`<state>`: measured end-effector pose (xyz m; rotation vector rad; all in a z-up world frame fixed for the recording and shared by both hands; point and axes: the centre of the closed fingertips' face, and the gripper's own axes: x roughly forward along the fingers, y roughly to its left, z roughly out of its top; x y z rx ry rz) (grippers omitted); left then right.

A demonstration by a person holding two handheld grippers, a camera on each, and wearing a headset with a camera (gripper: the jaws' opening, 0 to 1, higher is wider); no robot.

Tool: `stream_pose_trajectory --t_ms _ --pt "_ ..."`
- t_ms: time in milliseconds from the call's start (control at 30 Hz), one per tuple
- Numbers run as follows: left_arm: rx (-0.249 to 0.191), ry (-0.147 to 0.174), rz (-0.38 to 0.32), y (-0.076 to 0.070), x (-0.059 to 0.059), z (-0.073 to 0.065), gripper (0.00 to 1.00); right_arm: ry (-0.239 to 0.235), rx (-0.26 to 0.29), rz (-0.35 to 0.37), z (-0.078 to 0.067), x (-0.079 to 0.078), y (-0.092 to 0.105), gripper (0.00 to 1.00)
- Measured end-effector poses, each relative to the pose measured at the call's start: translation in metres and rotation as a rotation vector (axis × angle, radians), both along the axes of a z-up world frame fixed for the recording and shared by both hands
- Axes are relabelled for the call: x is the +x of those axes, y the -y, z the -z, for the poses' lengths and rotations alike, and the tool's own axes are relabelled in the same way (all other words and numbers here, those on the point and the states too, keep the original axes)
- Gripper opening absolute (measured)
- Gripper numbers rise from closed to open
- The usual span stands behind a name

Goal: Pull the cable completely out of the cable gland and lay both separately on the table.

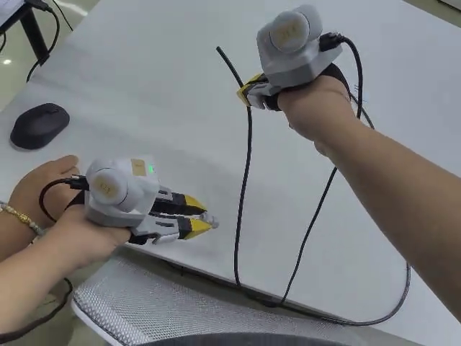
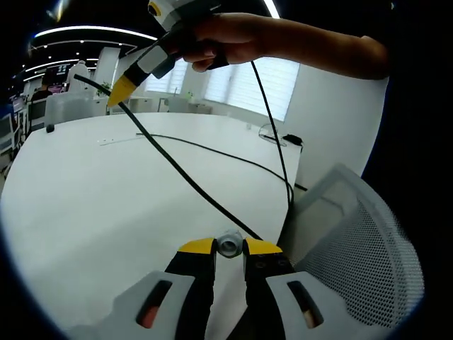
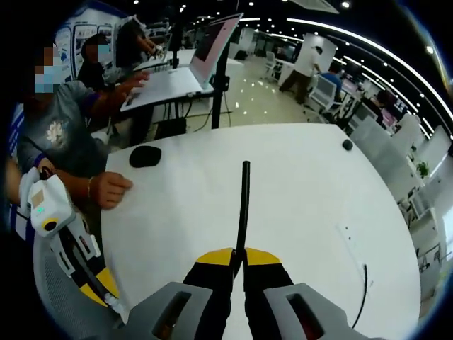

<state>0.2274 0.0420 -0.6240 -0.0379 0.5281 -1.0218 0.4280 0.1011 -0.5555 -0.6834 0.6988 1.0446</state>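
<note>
A white worktop (image 1: 144, 86) carries the scene. A long black cable (image 1: 245, 180) hangs from the raised right gripper (image 1: 245, 90), whose fingers are closed tight on it just below its free end. The rest of the cable drops past the worktop's near edge. The left gripper (image 1: 205, 216), low over that edge, pinches a small grey cable gland (image 2: 228, 244) between its fingers, apart from the cable. A black mouse (image 1: 39, 125) lies at the far left.

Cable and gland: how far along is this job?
The cable looks already out of the cable gland, a gap between them in the head view. The left gripper pinches the gland, the right gripper holds the cable above the table. Left: laying both down separately.
</note>
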Motion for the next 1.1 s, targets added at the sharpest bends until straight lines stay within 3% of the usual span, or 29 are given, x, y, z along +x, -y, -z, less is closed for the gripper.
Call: stream_pose_trajectory --t_ms 133,200,300,367,567,700,900,1100 --pt "0.001 -0.010 -0.009 -0.004 0.000 0.006 0.15 -0.008 -0.015 -0.015 0.011 0.009 -0.011 0.00" --pt "0.003 -0.011 -0.014 -0.006 0.001 0.010 0.15 -0.046 0.008 -0.006 0.015 0.012 -0.020 0.00" --pt "0.005 -0.022 -0.016 -0.008 0.001 0.019 0.15 -0.045 -0.023 -0.028 0.025 0.022 -0.031 0.00" --pt "0.003 -0.028 -0.017 -0.009 0.001 0.022 0.15 -0.046 -0.025 -0.035 0.022 0.015 -0.033 0.00" --pt "-0.003 -0.039 -0.032 -0.012 0.002 0.029 0.15 -0.053 -0.015 -0.054 0.024 0.026 -0.063 0.00" --pt "-0.001 -0.047 -0.043 -0.015 0.004 0.038 0.15 -0.095 -0.043 -0.102 0.040 0.019 -0.080 0.00" --pt "0.002 -0.056 -0.058 -0.021 0.006 0.050 0.15 -0.106 -0.093 -0.166 0.069 0.009 -0.097 0.00" --pt "-0.002 -0.071 -0.076 -0.024 0.006 0.059 0.15 -0.144 -0.097 -0.176 0.089 0.007 -0.110 0.00"
